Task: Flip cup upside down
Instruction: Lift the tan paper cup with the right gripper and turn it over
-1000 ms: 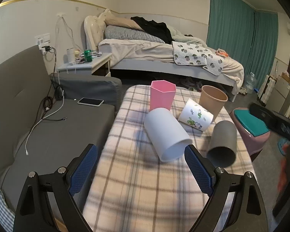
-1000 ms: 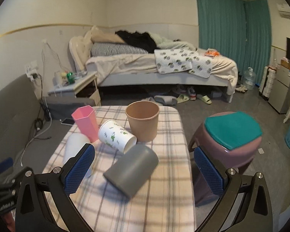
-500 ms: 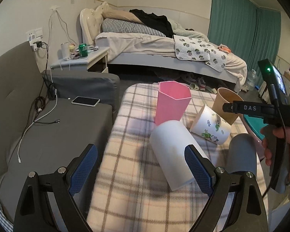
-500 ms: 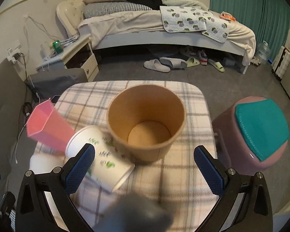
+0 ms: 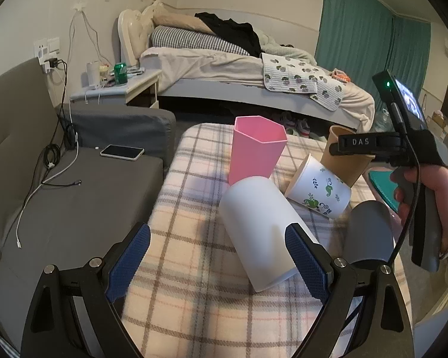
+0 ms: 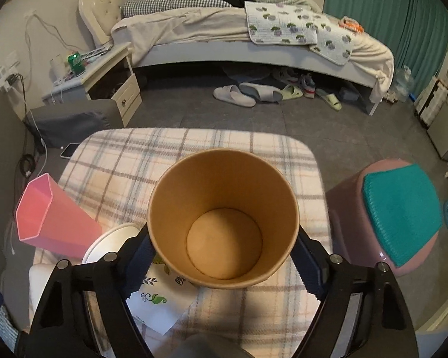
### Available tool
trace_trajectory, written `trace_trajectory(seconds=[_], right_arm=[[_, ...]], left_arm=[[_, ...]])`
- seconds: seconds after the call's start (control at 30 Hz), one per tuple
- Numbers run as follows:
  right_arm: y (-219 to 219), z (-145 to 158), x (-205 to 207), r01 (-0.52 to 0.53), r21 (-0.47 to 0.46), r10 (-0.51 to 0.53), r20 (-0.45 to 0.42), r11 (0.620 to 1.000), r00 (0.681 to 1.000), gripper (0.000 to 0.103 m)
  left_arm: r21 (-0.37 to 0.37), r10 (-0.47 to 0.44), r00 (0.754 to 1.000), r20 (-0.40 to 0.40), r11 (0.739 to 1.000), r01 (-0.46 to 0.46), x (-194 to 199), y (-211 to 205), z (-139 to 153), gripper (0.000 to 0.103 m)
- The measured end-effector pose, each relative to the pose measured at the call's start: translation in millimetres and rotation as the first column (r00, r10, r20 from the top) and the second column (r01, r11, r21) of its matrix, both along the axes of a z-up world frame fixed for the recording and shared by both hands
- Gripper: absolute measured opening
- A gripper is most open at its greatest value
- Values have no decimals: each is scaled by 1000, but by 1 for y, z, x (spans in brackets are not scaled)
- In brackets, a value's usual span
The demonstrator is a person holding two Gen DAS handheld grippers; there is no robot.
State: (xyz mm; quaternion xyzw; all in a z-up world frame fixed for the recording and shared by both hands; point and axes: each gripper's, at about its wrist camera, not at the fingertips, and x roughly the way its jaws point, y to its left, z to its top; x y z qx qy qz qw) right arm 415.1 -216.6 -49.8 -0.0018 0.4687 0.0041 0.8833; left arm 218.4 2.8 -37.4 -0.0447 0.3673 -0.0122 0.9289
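Note:
A brown paper cup [image 6: 224, 217] stands upright, mouth up, on the plaid-covered table [image 6: 128, 161]. My right gripper [image 6: 222, 256] is wide open with a finger on each side of the cup, close to its walls. In the left wrist view the brown cup [image 5: 340, 164] is partly hidden behind the right gripper's body. My left gripper [image 5: 218, 262] is open, low over the table's near side, with a white cup [image 5: 259, 229] lying on its side between the fingers.
A pink hexagonal cup [image 5: 255, 152] stands upright. A leaf-print paper cup [image 5: 319, 188] and a grey cup [image 5: 368, 232] lie on their sides. A grey sofa [image 5: 74, 197] with a phone [image 5: 122, 151] is left, a pink stool [image 6: 400, 217] right.
My right gripper has moved forward and down over the table until its fingers straddle the brown cup. My left gripper has moved a little closer to the white cup.

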Motion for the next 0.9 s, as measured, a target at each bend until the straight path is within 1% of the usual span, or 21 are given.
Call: trace_trajectory(seconds=[0.17, 0.23, 0.3, 0.43, 0.53, 0.67, 0.8, 0.9], right_arm=[[0, 18, -11, 27, -30, -25, 79, 999, 997, 81], [-1, 32, -18, 34, -42, -29, 125, 999, 992, 81], [1, 48, -28, 23, -60, -13, 166, 998, 986, 81], [6, 77, -54, -15, -81, 31, 211, 997, 977, 81], [12, 107, -89, -59, -77, 76, 243, 995, 967, 81], [18, 136, -142, -113, -55, 123, 240, 992, 963, 81], [23, 157, -206, -146, -13, 145, 246, 989, 959, 81], [27, 160, -249, -167, 2, 161, 248, 986, 955, 81]], left_arm=[[15, -15, 1000, -4, 1000, 15, -7, -2, 1, 94], [17, -15, 1000, -8, 1000, 15, -12, -1, 3, 94], [10, -4, 1000, -6, 1000, 4, -19, 2, 7, 94], [-17, 13, 1000, -3, 1000, -13, -35, 8, 19, 94], [-23, 7, 1000, 25, 1000, -7, -56, 11, 36, 94], [5, 0, 998, 60, 1000, 0, -85, 13, 56, 94], [45, 2, 997, 72, 999, -5, -117, 15, 71, 95], [53, 13, 997, 73, 998, -17, -143, 18, 78, 95]])
